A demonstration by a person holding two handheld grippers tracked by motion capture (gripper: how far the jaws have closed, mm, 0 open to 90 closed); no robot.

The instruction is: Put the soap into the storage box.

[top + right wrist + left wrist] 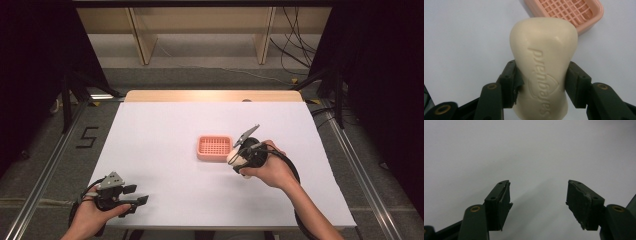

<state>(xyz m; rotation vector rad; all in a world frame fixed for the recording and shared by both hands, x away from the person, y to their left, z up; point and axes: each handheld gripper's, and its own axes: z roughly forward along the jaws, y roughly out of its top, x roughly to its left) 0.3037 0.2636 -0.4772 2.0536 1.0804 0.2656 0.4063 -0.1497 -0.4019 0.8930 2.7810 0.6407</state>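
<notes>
A cream bar of soap (544, 62) with raised lettering is pinched at its waist between the jaws of my right gripper (541, 82). In the high view that right gripper (239, 161) holds the soap (235, 159) just right of a pink slotted soap dish (215, 148), near its right end. The dish (571, 11) lies beyond the soap at the top of the right gripper view. My left gripper (134, 196) rests at the table's front left, jaws apart. Its jaws (539, 200) stand wide over bare white table with nothing between them.
A white sheet covers the table (165, 130), with a wooden strip (210, 96) along its far edge. Black frame posts and cables stand on the floor beyond the table's far corners.
</notes>
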